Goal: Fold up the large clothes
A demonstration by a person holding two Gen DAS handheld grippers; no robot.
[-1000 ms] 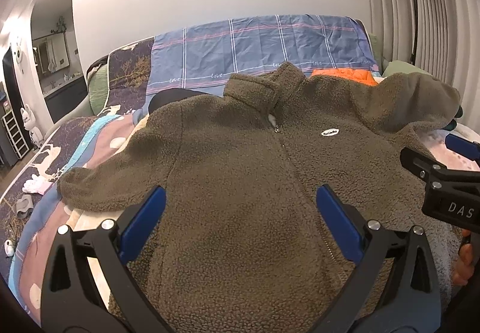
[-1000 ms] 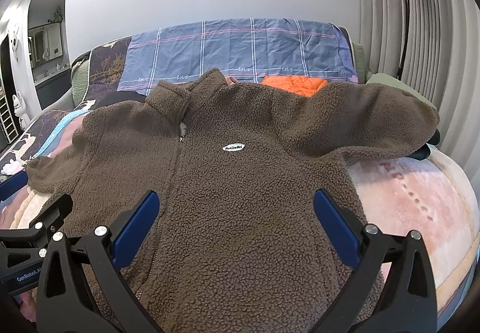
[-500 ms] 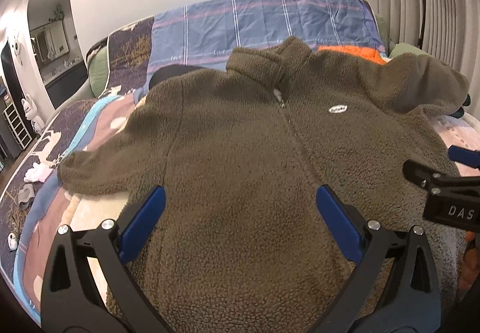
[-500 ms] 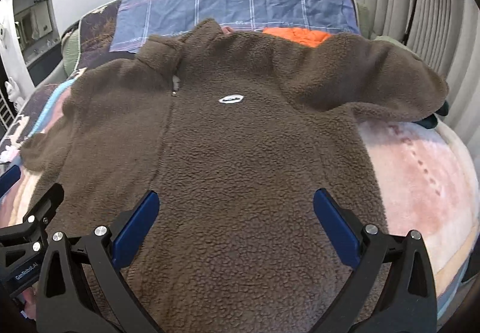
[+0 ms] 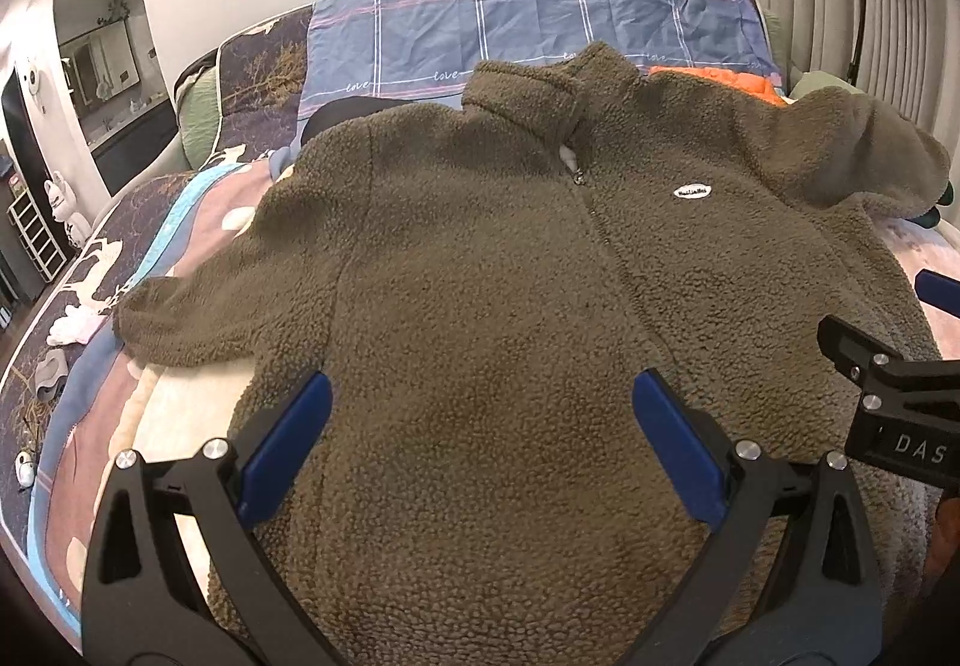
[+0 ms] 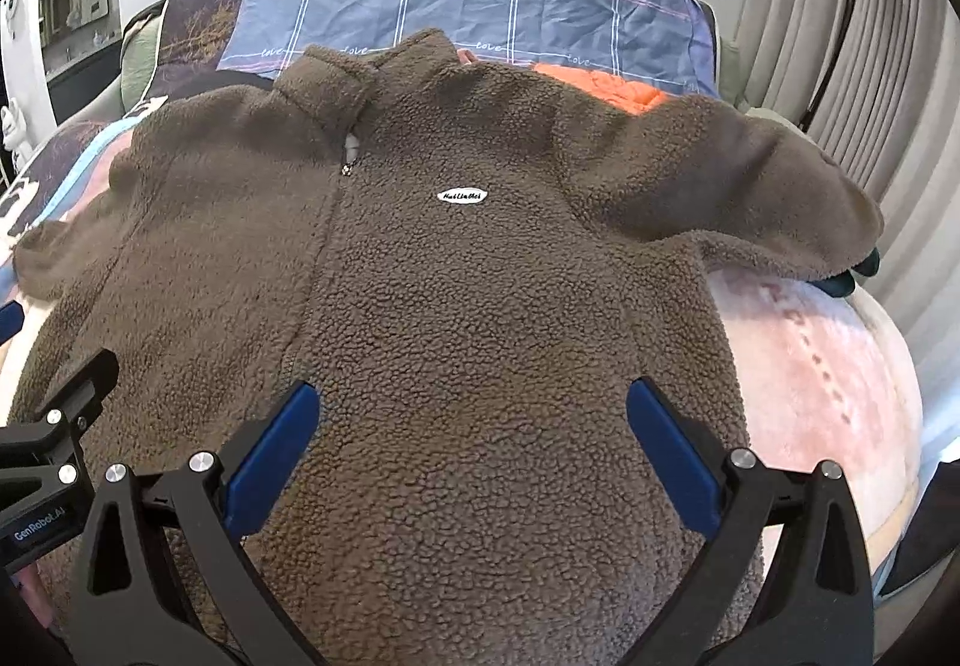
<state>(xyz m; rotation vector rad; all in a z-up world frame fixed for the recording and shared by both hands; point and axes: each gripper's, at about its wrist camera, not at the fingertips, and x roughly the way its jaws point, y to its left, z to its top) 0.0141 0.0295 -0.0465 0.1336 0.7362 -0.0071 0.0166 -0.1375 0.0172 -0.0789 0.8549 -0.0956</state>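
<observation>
A brown fleece jacket [image 5: 480, 276] lies spread face up on the bed, zipped, collar toward the headboard, a white oval label on its chest. It also fills the right wrist view [image 6: 456, 306]. Its left sleeve [image 5: 198, 312] lies out on the cover; its right sleeve [image 6: 750, 186] rests raised on other items. My left gripper [image 5: 480, 426] is open and empty above the jacket's lower left front. My right gripper [image 6: 474, 432] is open and empty above the lower right front. Each gripper shows at the edge of the other's view.
A blue checked pillow [image 5: 528, 36] stands against the headboard. An orange garment [image 6: 606, 87] lies behind the right shoulder, a dark one [image 5: 336, 117] behind the left. A floor lamp [image 6: 852, 0] and curtain stand at right. Small items [image 5: 72, 330] lie at the bed's left edge.
Both grippers have moved forward and tilted down over the jacket's lower body, which now fills more of each view. Both stay open. The jacket has not moved.
</observation>
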